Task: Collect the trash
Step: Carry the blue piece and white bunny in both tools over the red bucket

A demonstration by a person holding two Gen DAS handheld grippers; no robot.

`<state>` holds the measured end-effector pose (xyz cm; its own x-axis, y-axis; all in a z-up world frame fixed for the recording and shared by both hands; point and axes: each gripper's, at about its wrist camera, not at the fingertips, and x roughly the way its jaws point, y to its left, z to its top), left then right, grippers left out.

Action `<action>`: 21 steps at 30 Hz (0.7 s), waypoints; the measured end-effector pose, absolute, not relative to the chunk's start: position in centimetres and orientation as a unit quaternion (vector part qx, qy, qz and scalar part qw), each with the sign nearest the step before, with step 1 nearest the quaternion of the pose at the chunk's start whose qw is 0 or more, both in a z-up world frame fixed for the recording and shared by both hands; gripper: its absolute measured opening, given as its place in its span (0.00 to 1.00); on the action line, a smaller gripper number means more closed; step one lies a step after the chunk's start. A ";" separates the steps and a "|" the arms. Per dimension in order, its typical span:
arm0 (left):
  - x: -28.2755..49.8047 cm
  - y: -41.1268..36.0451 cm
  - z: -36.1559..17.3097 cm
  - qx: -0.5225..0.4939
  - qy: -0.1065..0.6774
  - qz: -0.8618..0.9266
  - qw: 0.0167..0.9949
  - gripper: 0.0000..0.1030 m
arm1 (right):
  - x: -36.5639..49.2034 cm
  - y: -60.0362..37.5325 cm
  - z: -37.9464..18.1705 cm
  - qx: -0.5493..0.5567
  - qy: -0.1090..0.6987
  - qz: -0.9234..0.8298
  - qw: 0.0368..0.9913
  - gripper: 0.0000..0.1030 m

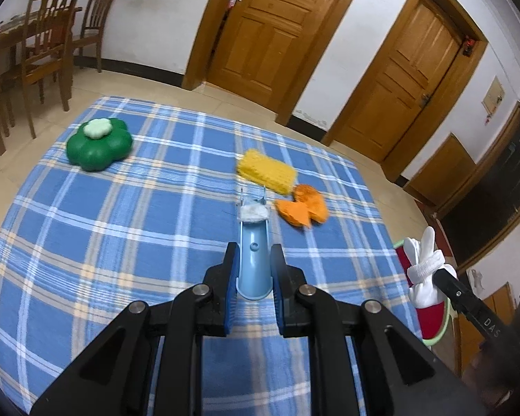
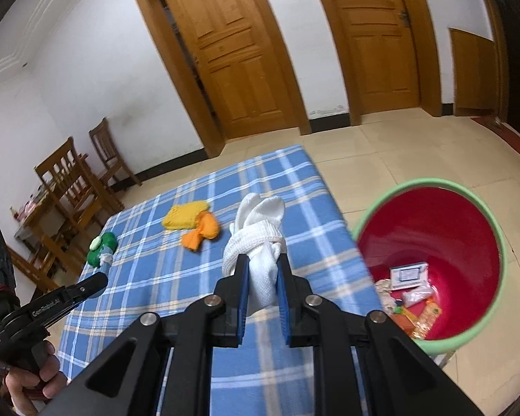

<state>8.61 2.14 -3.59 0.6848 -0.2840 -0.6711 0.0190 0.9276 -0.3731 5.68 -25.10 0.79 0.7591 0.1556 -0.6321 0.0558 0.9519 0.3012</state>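
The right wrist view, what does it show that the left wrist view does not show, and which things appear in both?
Only the right wrist view shows the inside of the red bin, with wrappers and a small box at its bottom, and the person's hand on the left gripper's handle.

Only the left wrist view shows the blue tool lengthwise, clamped in the left gripper, with a white wad at its tip.

Both show the knotted white cloth in the right gripper, the yellow sponge, the orange cloth, the green flower-shaped object and the blue plaid tablecloth.
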 end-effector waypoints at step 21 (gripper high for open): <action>7.9 -5.4 -2.5 -0.134 0.407 -0.159 0.889 0.16 | 1.9 -35.1 -1.9 0.214 0.344 -0.072 0.911 0.17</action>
